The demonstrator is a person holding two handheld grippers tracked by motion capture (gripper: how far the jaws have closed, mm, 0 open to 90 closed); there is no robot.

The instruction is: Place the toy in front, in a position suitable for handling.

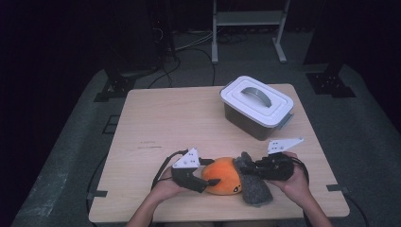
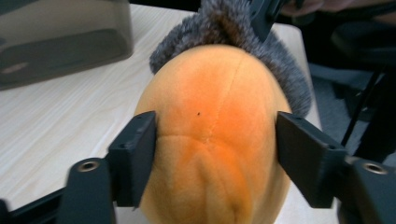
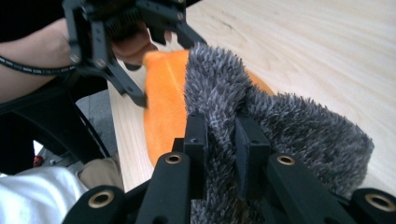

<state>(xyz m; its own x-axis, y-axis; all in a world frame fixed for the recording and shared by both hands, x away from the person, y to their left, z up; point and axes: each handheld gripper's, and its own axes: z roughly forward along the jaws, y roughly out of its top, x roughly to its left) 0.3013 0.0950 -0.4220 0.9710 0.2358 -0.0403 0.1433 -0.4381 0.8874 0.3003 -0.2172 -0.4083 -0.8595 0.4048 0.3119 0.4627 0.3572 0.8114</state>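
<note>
The orange plush toy [image 1: 222,176] lies at the tabletop's [image 1: 179,118] near edge, half out of its grey furry cover [image 1: 253,182]. The right tongs [image 3: 219,135] pinch the cover; the left tongs [image 2: 215,149] straddle the toy, barely released. Pulling them fully apart remains

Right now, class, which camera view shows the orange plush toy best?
The left gripper view: the orange plush toy sits close up, its seam plain, between the left gripper jaws. The high view shows it small, partly under the grey fur piece; the right gripper view shows just an orange strip.
</note>
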